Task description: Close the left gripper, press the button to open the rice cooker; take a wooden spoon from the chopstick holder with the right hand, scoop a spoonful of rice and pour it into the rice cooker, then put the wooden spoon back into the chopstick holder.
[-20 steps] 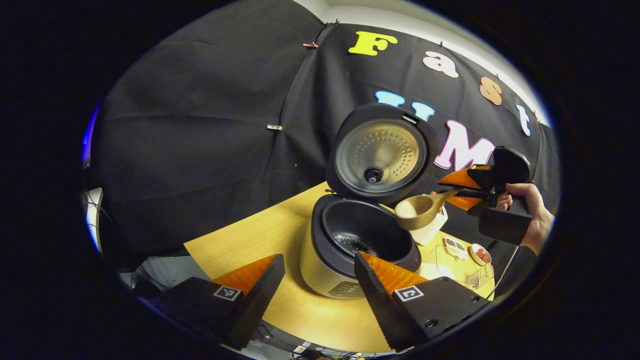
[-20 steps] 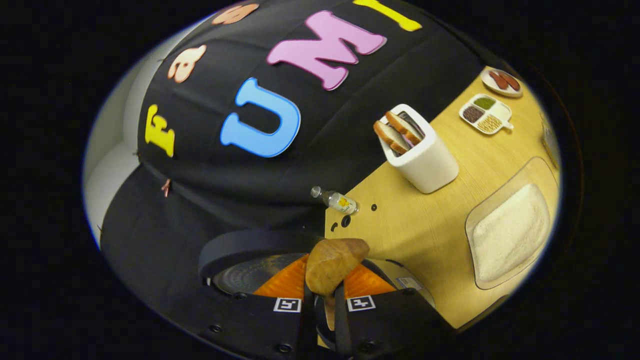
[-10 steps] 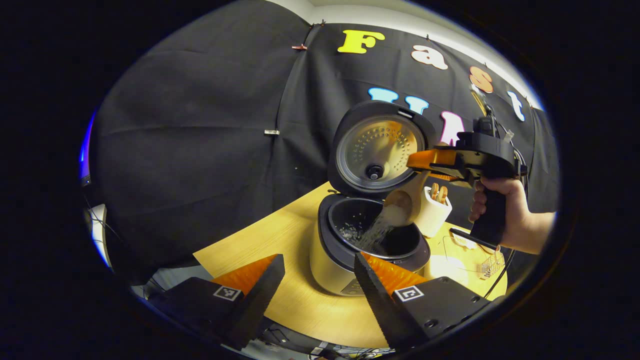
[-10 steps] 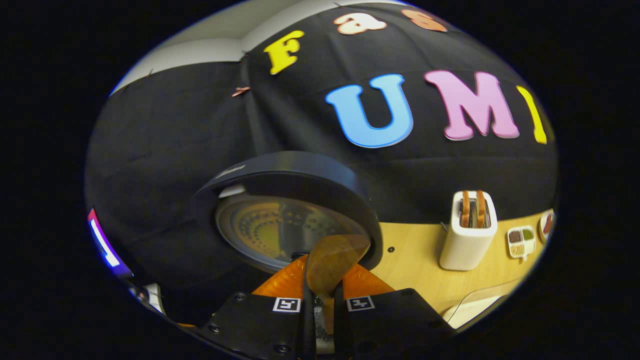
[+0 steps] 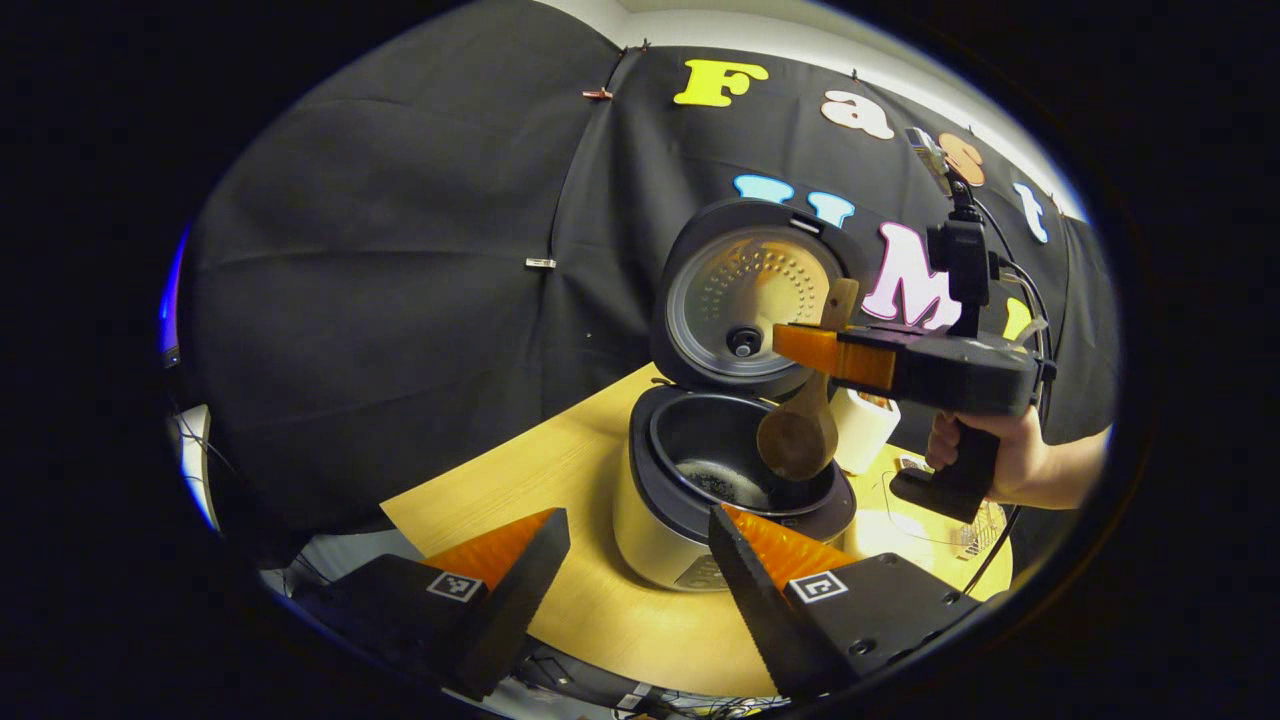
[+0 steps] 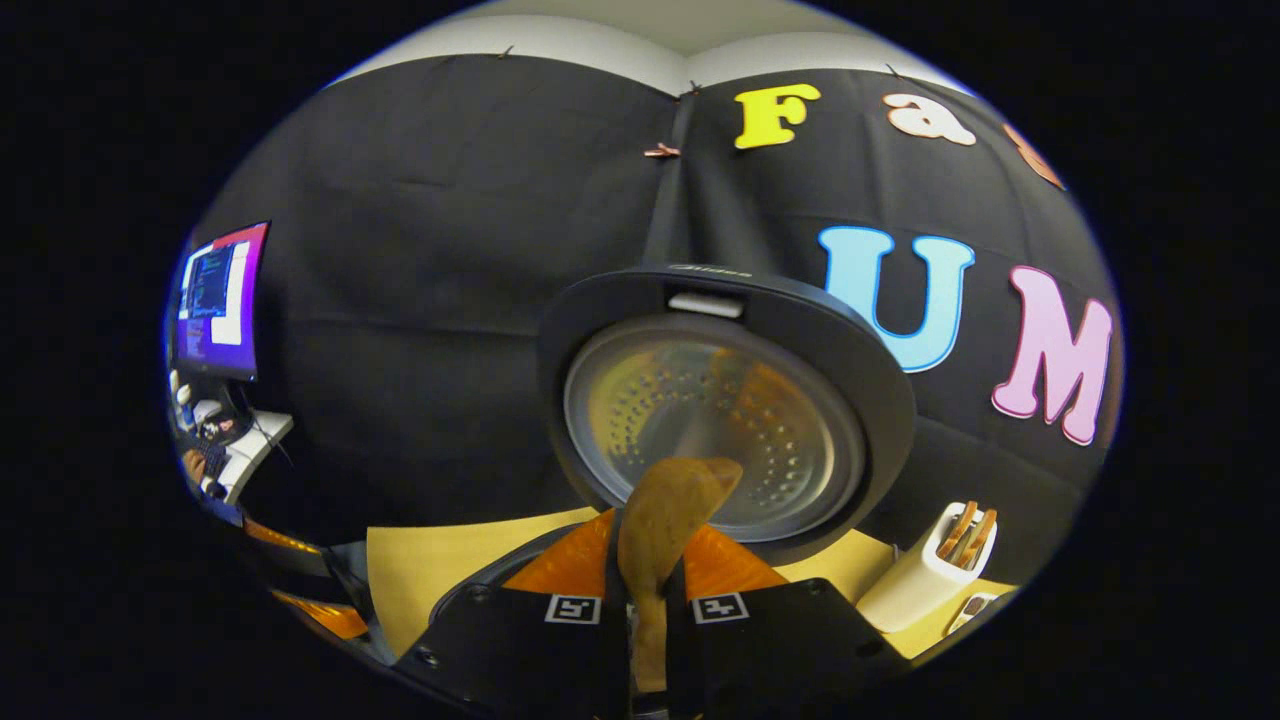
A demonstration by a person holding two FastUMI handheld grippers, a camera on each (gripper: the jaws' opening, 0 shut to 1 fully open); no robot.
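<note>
The rice cooker (image 5: 660, 520) stands open on the wooden table, its lid (image 5: 750, 300) raised and some rice (image 5: 722, 484) lying in the dark inner pot. A wooden spoon (image 5: 798, 438) hangs bowl-down over the pot's right rim. My right gripper (image 5: 815, 348) is shut on its handle, held level by a hand (image 5: 1010, 460). In the right gripper view the spoon (image 6: 662, 525) sticks out between that gripper's (image 6: 645, 575) fingers, in front of the lid (image 6: 720, 425). My left gripper (image 5: 635, 545) stays open in front of the cooker, holding nothing.
A white toaster (image 5: 866, 425) with bread slices stands right behind the cooker, also at the lower right of the right gripper view (image 6: 925, 575). A clear tray (image 5: 900, 525) and a small wire rack (image 5: 975, 540) lie on the table's right side. A monitor (image 6: 215, 300) glows far left.
The right gripper rolled the spoon over above the pot and the rice poured out into the cooker. The spoon now hangs bowl-down. The left gripper barely moved.
</note>
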